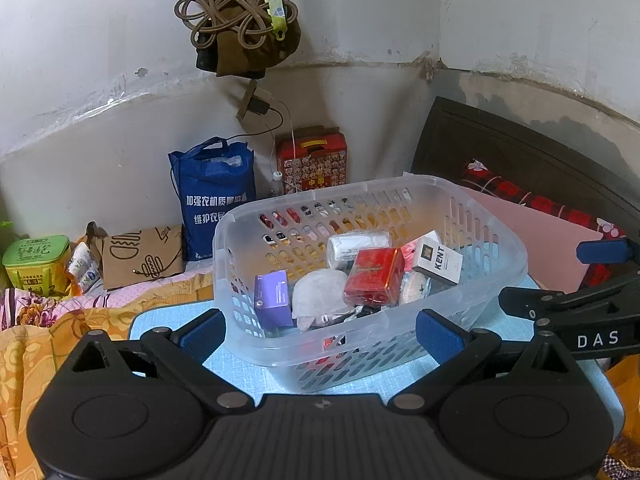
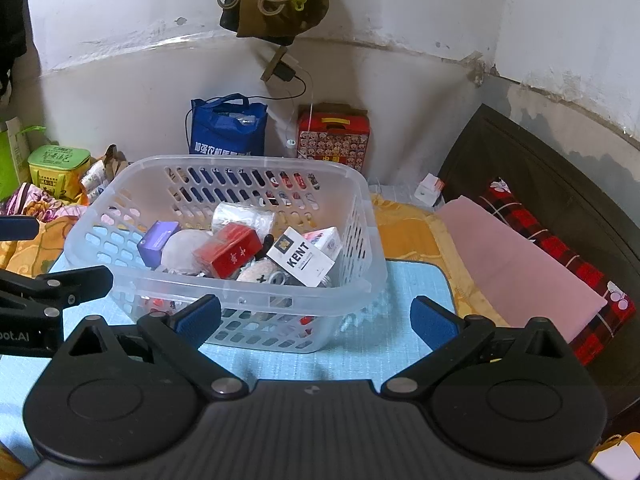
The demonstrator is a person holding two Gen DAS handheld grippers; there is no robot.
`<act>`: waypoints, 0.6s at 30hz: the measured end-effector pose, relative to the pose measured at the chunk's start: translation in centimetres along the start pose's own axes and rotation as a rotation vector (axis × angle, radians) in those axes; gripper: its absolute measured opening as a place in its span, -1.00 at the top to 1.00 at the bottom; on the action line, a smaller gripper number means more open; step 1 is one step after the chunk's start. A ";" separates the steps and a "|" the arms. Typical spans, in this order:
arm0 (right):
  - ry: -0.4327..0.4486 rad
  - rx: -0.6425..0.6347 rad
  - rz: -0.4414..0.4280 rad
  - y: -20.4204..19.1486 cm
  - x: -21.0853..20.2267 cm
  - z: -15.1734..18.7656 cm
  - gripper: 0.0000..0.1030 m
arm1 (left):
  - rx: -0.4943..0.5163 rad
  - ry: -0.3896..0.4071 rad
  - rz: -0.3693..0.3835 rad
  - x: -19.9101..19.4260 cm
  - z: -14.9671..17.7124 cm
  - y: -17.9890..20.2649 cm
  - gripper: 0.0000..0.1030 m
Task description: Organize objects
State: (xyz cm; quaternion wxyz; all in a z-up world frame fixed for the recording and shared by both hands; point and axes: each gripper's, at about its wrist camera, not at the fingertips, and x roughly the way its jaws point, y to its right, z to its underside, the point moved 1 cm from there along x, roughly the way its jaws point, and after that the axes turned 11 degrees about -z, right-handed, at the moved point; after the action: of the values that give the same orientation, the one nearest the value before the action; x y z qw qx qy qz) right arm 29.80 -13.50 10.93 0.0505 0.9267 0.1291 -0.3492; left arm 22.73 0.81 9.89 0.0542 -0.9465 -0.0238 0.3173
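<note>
Both handheld tools hover over a pale blue mat on a bed, the left gripper and right gripper each spread wide and holding nothing, the clear plastic basket standing just beyond their tips at 12 o'clock. Inside lie a white KENT pack at about 3 o'clock, a red box at centre and a purple box at 9 o'clock. With no loose item seen on the mat, the sorting looks nearly or wholly done; a blue bag stands farther back against the wall.
</note>
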 end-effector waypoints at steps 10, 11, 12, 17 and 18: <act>-0.001 -0.003 -0.002 0.0 0.0 0.0 -1.00 | -0.001 0.000 0.000 0.0 0.1 0.0 -0.98; 0.000 -0.003 -0.002 0.0 0.0 0.0 -1.00 | -0.002 0.000 0.000 0.0 0.1 0.0 -0.98; -0.001 -0.004 -0.001 0.0 0.0 0.0 -1.00 | -0.002 0.000 0.000 0.0 0.1 0.0 -0.98; -0.001 -0.006 -0.002 -0.1 -0.1 0.0 -1.00 | -0.001 0.002 0.007 0.0 0.1 -0.1 -0.98; 0.000 -0.008 -0.002 -0.1 -0.1 0.1 -1.00 | -0.002 0.003 0.005 0.0 0.1 -0.1 -0.98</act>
State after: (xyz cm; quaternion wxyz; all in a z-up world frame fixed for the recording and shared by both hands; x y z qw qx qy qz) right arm 29.63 -13.41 10.97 0.0537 0.9264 0.1314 -0.3489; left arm 22.70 0.90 9.81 0.0526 -0.9470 -0.0215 0.3160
